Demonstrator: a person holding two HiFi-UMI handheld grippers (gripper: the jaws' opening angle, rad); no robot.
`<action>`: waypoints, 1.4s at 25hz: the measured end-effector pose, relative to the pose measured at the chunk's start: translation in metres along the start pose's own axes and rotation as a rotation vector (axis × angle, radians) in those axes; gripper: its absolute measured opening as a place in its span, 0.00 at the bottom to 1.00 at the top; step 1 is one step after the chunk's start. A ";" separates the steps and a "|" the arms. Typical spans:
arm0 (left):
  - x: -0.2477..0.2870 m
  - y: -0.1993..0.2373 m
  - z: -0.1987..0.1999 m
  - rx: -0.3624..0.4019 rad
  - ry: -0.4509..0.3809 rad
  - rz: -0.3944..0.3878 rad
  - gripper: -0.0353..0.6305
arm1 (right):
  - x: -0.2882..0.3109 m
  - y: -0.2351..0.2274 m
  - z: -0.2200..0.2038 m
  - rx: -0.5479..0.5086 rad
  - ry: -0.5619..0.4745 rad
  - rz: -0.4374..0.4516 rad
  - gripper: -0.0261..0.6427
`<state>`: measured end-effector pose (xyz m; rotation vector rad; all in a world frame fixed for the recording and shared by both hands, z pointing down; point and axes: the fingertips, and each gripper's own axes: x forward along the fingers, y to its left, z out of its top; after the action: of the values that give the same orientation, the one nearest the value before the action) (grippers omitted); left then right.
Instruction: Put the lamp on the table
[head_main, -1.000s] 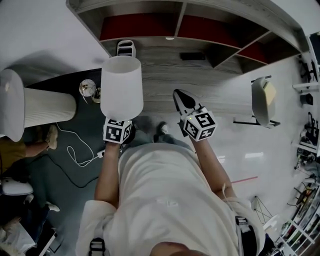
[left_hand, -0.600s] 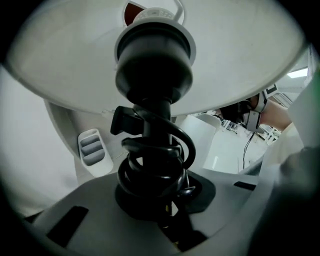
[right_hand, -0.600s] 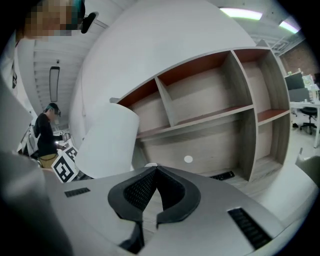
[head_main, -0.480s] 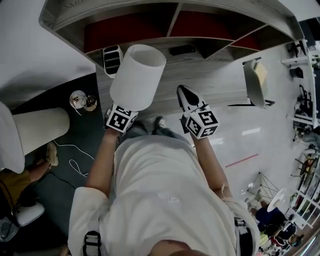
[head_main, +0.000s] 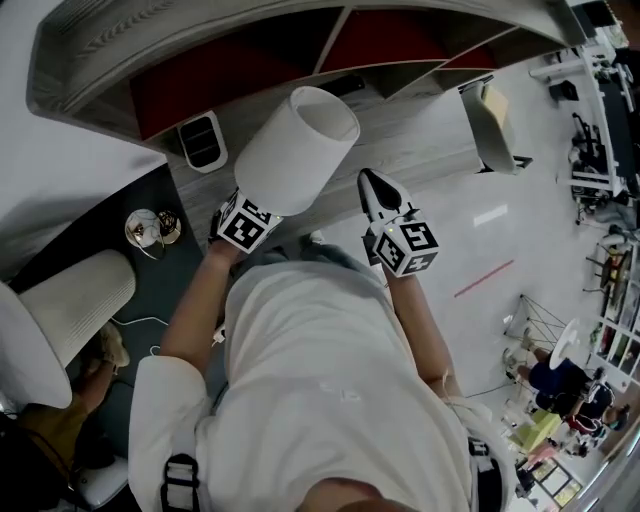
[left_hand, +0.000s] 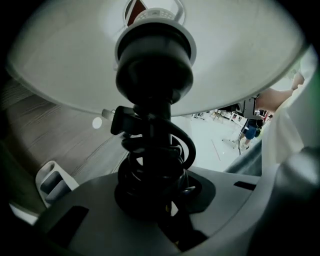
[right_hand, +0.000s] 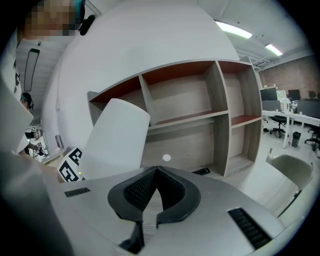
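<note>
A lamp with a white drum shade (head_main: 297, 150) tilts up and to the right over the wood-grain table (head_main: 430, 140). My left gripper (head_main: 250, 218) is shut on the lamp below the shade. In the left gripper view the black stem with its coiled cord (left_hand: 152, 155) stands between the jaws of the left gripper (left_hand: 155, 200), and the shade's underside (left_hand: 240, 55) fills the top. My right gripper (head_main: 378, 192) hovers just right of the lamp, shut and empty. In the right gripper view its black tips (right_hand: 156, 170) meet, and the shade (right_hand: 115, 137) is at the left.
An open shelf unit with red back panels (head_main: 200, 75) stands behind the table. A white slotted device (head_main: 202, 140) and a small black object (head_main: 340, 85) lie on the table. A chair (head_main: 490, 115) is at the right. A large ribbed white cylinder (head_main: 70, 310) and a cable lie at the left.
The lamp has swung from upright to a tilt to the right and moved nearer the shelf unit. The right gripper has stayed beside it, still shut.
</note>
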<state>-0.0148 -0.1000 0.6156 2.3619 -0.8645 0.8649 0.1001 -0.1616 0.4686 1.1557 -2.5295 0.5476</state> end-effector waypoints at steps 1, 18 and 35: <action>0.004 0.001 0.001 0.018 -0.001 -0.014 0.16 | -0.001 -0.001 -0.001 0.002 0.002 -0.014 0.08; 0.049 -0.001 0.013 0.207 -0.041 -0.162 0.16 | -0.040 -0.015 -0.024 0.037 0.034 -0.168 0.08; 0.076 0.009 0.003 0.281 -0.059 -0.217 0.17 | -0.043 -0.020 -0.037 0.036 0.075 -0.196 0.08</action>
<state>0.0263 -0.1380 0.6680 2.6747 -0.5211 0.8782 0.1468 -0.1286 0.4876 1.3510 -2.3201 0.5766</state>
